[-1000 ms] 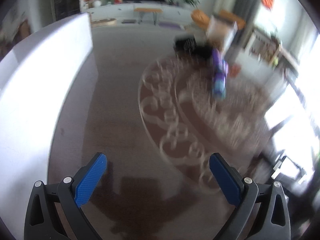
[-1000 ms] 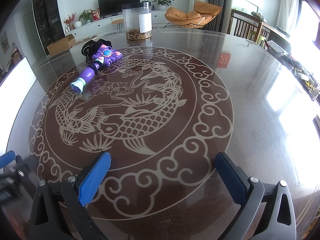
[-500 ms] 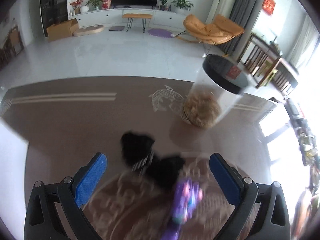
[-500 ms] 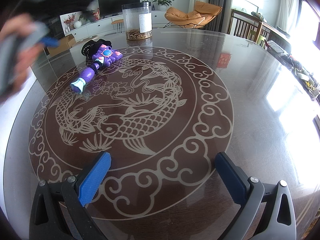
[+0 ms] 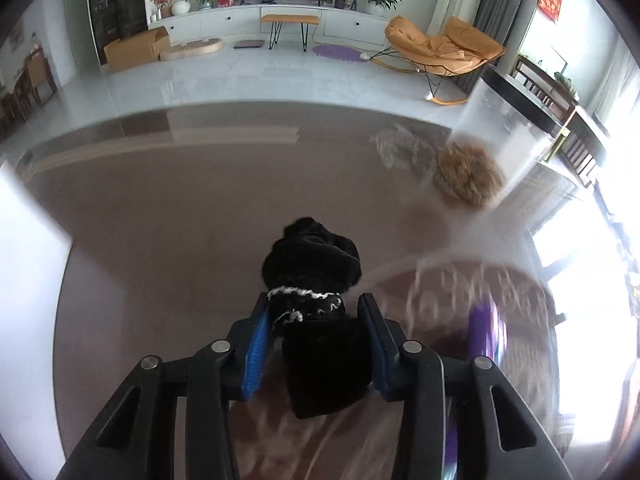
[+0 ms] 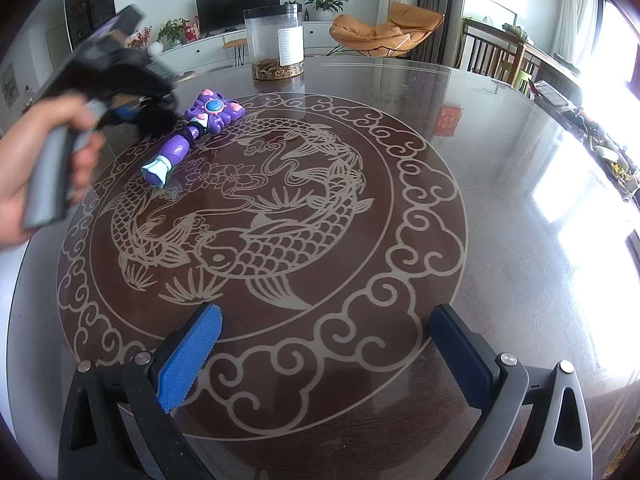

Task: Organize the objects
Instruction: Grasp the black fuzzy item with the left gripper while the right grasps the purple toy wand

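My left gripper [image 5: 316,312] is shut on a black sock [image 5: 316,280] with a white speckled band and holds it above the round table [image 6: 500,160]. In the right wrist view the left gripper [image 6: 132,108] and the sock [image 6: 158,118] show at the far left, blurred, held by a hand. A purple toy wand [image 6: 192,132] lies on the table beside them; it is a purple blur in the left wrist view [image 5: 484,332]. My right gripper [image 6: 324,344] is open and empty over the near edge of the table.
A clear plastic jar [image 6: 274,44] with brown bits at its bottom stands at the far side of the table, and shows in the left wrist view [image 5: 492,148]. An orange lounge chair [image 6: 384,26], wooden chairs and a TV cabinet stand beyond the table.
My left gripper swung over to the black sock, closed on it and lifted it. The right gripper has not moved.
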Demonstrator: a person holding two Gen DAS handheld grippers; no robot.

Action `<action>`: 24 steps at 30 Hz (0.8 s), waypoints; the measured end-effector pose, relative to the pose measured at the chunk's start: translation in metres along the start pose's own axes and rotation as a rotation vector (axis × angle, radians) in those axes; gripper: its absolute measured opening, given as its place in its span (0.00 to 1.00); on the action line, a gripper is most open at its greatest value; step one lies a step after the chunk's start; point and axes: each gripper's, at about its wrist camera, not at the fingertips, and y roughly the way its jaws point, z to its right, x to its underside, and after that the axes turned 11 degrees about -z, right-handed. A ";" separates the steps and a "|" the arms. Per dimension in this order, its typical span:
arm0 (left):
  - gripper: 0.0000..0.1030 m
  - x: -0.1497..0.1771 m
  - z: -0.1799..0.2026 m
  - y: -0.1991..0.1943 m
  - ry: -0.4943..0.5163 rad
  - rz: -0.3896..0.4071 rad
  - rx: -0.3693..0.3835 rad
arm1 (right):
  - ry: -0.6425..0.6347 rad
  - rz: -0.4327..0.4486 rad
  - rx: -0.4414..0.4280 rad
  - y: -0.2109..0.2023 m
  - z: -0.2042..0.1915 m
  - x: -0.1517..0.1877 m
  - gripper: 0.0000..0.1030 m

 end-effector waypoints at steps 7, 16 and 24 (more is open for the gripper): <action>0.39 0.142 -0.026 -0.048 0.005 0.025 0.011 | 0.000 0.000 0.000 0.000 0.000 0.000 1.00; 0.39 0.235 -0.018 -0.075 0.179 0.064 -0.074 | 0.000 0.000 0.000 0.000 0.000 0.000 1.00; 0.39 0.242 -0.026 -0.076 0.198 0.092 -0.046 | 0.037 -0.073 -0.131 0.003 -0.009 -0.072 1.00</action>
